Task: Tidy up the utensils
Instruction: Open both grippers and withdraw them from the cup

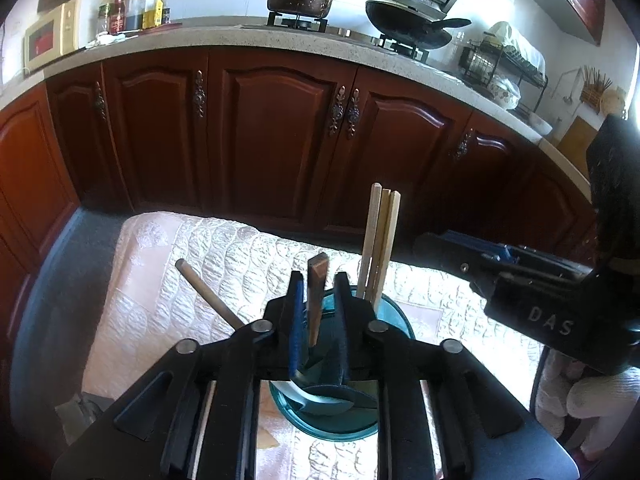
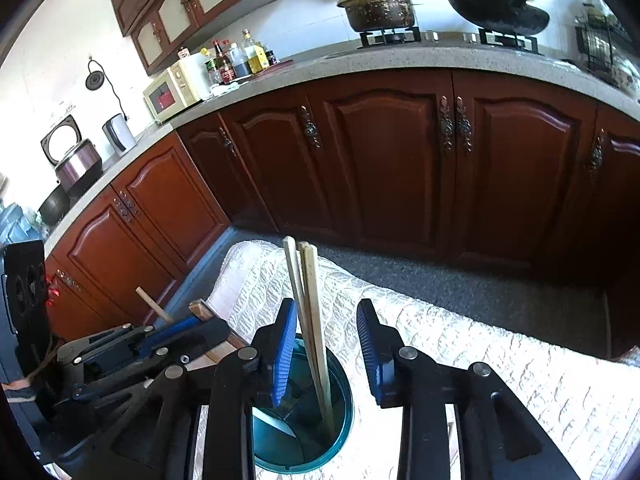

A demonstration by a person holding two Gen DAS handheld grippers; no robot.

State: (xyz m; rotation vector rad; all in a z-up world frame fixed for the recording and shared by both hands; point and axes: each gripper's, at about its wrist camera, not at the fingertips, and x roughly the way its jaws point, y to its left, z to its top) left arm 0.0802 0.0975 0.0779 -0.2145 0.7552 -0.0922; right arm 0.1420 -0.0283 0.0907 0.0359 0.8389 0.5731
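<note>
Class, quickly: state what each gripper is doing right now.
Left gripper: open, a brown-handled utensil loose between its fingers, in the teal cup.
Right gripper: open, chopsticks free between its fingers.

My left gripper: matt black plastic, ribbed blue pads, dull metal pivot pins. Right gripper the same. Cup: translucent teal plastic, glossy. Chopsticks: pale bare wood, matt. Dark-handled utensil: brown wood grip, smooth; shiny metal end low in the cup. Quilted cloth: cream, satin sheen, stitched scallops. Cabinet doors: lacquered red-brown wood. Countertop: speckled stone.
</note>
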